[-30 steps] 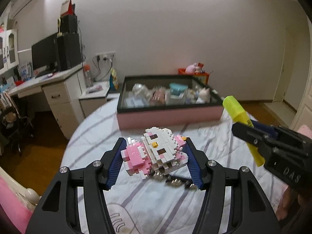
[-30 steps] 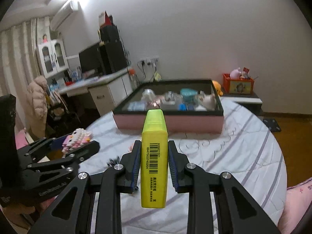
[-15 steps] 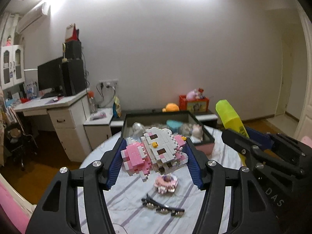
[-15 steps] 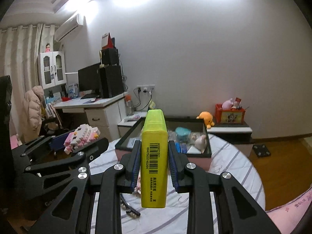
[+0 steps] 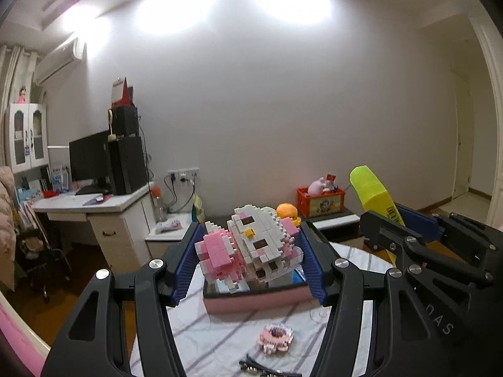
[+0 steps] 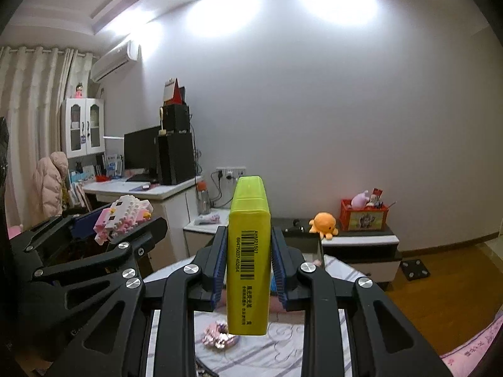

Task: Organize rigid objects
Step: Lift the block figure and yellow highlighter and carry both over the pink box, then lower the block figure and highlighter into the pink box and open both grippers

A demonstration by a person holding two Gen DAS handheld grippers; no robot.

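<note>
Pink-and-white brick-built cat figure (image 5: pixel 250 246) pinched between the blue pads of the left gripper (image 5: pixel 250 260), held above the pink-walled box (image 5: pixel 257 298). Yellow highlighter (image 6: pixel 249 254), cap forward, clamped in the right gripper (image 6: pixel 249 267). On the striped tablecloth (image 5: pixel 220 336) below: pink flower-shaped ornament (image 5: pixel 276 338) and black hair clip (image 5: pixel 267 369)
</note>
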